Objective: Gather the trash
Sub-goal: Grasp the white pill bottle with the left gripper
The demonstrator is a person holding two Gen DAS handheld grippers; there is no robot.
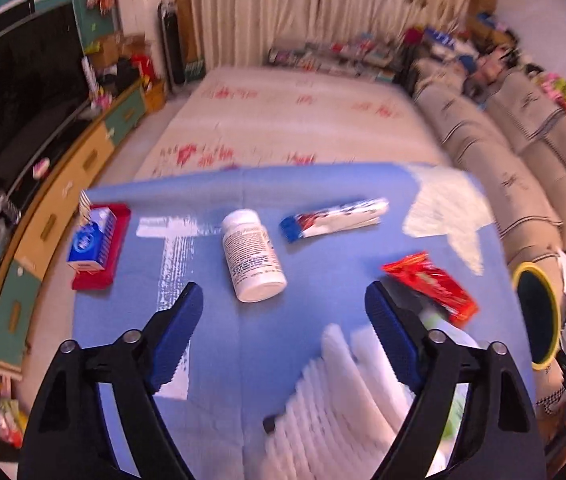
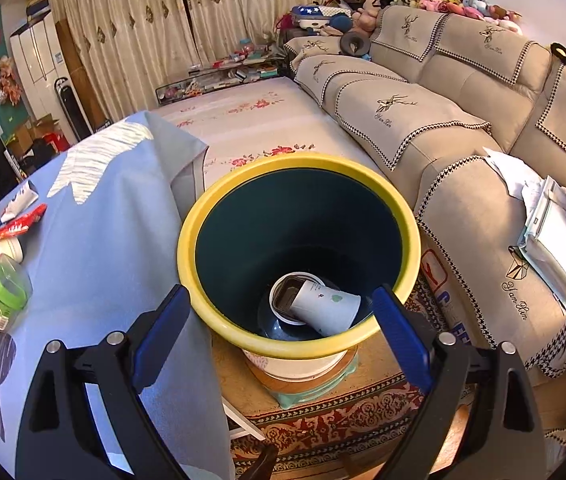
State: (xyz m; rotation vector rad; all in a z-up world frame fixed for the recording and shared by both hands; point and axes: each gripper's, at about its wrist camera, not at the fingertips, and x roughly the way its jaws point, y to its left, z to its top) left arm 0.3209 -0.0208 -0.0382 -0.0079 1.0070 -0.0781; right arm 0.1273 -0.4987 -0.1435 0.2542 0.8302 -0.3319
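Bottle (image 1: 253, 255) lying flat – cap end away, both tools (image 1: 283, 300) (image 2: 281, 306) spread, empty

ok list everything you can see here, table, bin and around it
pill bottle: 1, white, lying mid-table
tube: 1, white, blue and red, beyond the bottle
wrapper: 1, red, table's right side
carton: 1, blue, on a red tray, far left
green-lidded jar: 1, clear, table edge in the right wrist view
tablecloth: 1, blue with white patches
bin: 1, yellow rim, dark inside, beside the table
paper cup: 1, white, lying in the bin
sofa: 1, beige, behind the bin
left gripper: open, empty, over the table
right gripper: open, empty, over the bin
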